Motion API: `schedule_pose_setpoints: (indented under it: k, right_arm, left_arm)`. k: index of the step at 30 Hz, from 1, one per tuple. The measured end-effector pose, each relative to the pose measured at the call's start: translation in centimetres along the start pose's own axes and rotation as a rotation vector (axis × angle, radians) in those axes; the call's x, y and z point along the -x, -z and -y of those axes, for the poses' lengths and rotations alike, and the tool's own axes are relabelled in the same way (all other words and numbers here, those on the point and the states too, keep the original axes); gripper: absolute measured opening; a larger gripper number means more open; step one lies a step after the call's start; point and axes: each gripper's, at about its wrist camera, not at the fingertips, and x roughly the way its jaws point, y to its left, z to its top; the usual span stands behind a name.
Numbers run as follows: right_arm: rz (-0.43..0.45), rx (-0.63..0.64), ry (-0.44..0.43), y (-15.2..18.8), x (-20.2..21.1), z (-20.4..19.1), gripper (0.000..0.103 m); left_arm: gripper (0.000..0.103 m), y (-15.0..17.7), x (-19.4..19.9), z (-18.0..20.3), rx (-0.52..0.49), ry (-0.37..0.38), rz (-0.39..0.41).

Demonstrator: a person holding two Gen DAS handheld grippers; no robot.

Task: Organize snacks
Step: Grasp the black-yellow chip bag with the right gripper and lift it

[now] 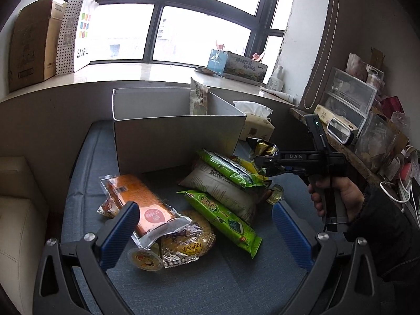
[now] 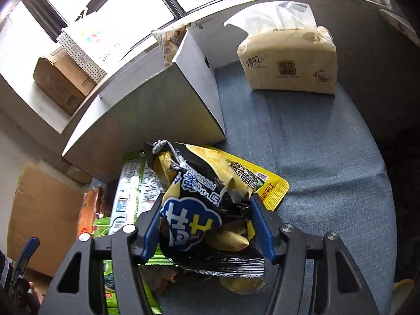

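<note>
One packet stands in the grey box; right gripper clamps the black chip bag; left gripper gapes empty (most of the pile still unsorted).

Blue-grey fabric cushion carrying a snack pile

A grey cardboard box stands at the far side, a tissue pack to its right; nearer lie an orange packet, a green packet and a jelly cup.
</note>
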Motion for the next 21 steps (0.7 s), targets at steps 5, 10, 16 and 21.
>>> schedule_pose_setpoints:
  k: [5, 10, 16, 21]
  right_arm:
    - [0.094, -0.006, -0.075, 0.5, 4.4, -0.5, 0.066]
    - [0.138, 0.065, -0.09, 2.5, 8.4, -2.2, 0.066]
    - [0.18, 0.074, -0.114, 6.0, 12.0, -3.1, 0.066]
    - [0.174, 0.091, -0.096, 7.9, 13.0, -3.6, 0.066]
  left_arm:
    - [0.103, -0.4, -1.0, -0.3, 0.005, -0.015, -0.022]
    - [0.103, -1.4, -2.8, -1.5, 0.017, -0.053, -0.058]
    - [0.103, -3.4, -7.4, -4.5, 0.088, -0.152, -0.135]
    - [0.103, -4.3, -11.2, -7.5, 0.208, -0.283, -0.232]
